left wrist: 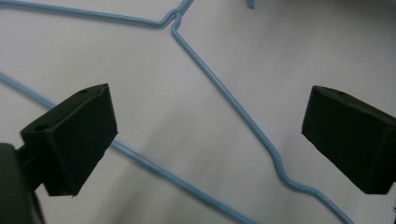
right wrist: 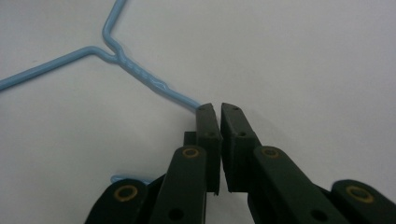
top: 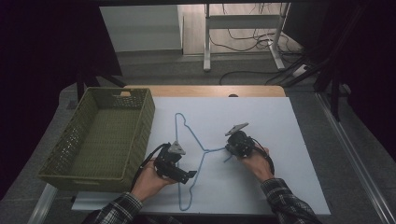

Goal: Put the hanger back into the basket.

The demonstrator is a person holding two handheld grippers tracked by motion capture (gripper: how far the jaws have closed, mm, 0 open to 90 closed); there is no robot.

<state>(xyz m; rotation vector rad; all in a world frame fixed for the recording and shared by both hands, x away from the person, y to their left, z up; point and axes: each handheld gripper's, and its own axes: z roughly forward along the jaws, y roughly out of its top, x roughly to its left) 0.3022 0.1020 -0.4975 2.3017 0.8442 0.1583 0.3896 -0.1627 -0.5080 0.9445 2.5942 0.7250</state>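
A thin wire coat hanger in pale blue lies flat on the white sheet that covers the bench. Its hook end points toward the right hand, its long straight bar runs down the left side, and the twisted neck sits roughly in the middle between the 2 hands. In the left claw view the wire shows kinks near the shoulder and a smooth coated surface; in the right claw view the twisted neck is plainly wound on itself.

There is 1 hanger, 1 basket and 2 claws. The basket, olive green and woven with small holes, stands at the left edge of the sheet, just beside the left hand. Nothing lies inside it that I can see.

The left claw hovers over the lower part of the hanger with its jaws spread wide, a wire strand passing under the gap and not pinched. The right claw sits at the hook end. Its jaws are pressed together, and the hanger's wire runs in right at their tips; the wire seems pinched there, though the contact itself is hidden.
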